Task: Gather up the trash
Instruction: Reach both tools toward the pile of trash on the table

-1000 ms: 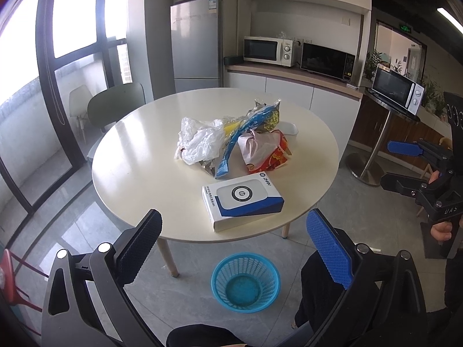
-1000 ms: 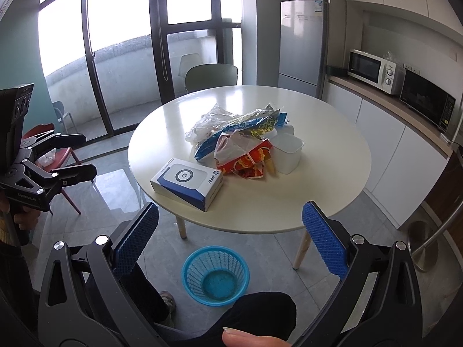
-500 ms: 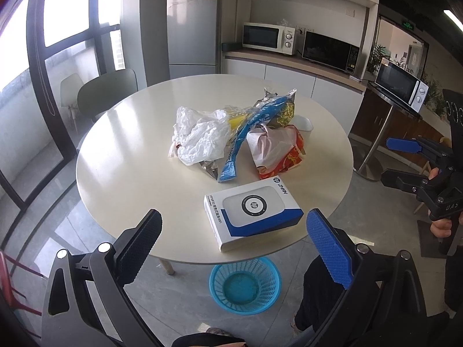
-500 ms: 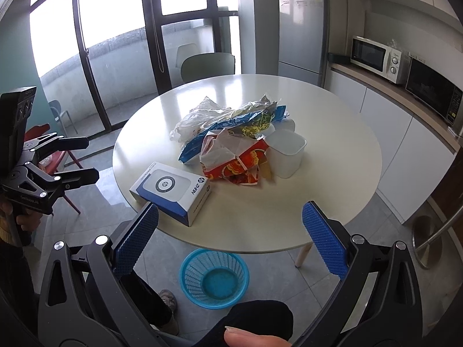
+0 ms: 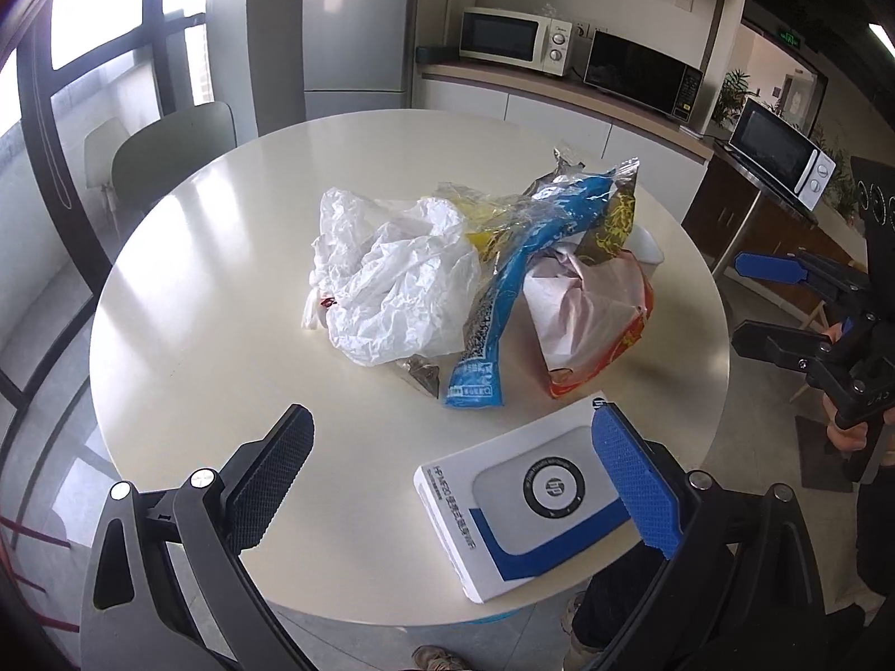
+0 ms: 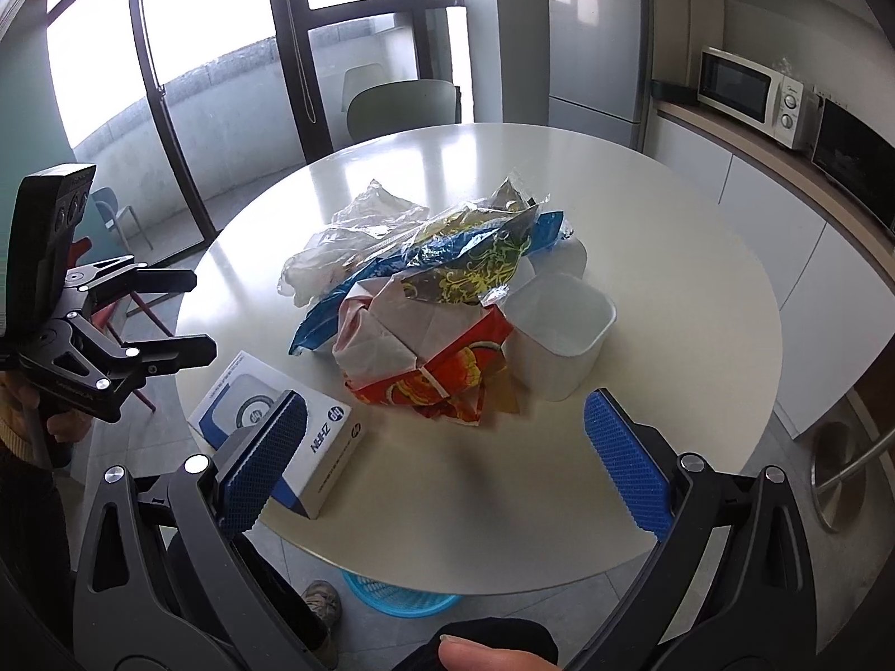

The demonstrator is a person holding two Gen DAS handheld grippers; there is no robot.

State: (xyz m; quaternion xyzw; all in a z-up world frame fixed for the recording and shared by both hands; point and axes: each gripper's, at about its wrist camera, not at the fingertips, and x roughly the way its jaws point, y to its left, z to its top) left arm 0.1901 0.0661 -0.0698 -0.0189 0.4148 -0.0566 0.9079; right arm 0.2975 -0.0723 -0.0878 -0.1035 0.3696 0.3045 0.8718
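Overhead, both tools, left tool (image 5: pixel 453 481) and right tool (image 6: pixel 447 461), are hovering apart and empty; trash pile (image 5: pixel 475 285) is lying ahead on the worktop (image 5: pixel 224 279), bin (image 6: pixel 400 595) waiting underneath.

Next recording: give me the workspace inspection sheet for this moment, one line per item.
Surface: round cream table, bare around a central pile.
Job's things: crumpled white plastic bag, blue wrapper, red-orange wrapper and clear film heaped together; blue trash basket on the floor under the near edge, mostly hidden.
Clutter: white and blue box at the near edge; white tub beside the pile.
Grippers: left gripper open, over the near edge, empty; right gripper open, empty.
Cables: nothing seen.
Surroundings: green chair, fridge, microwaves on a counter, glass doors.
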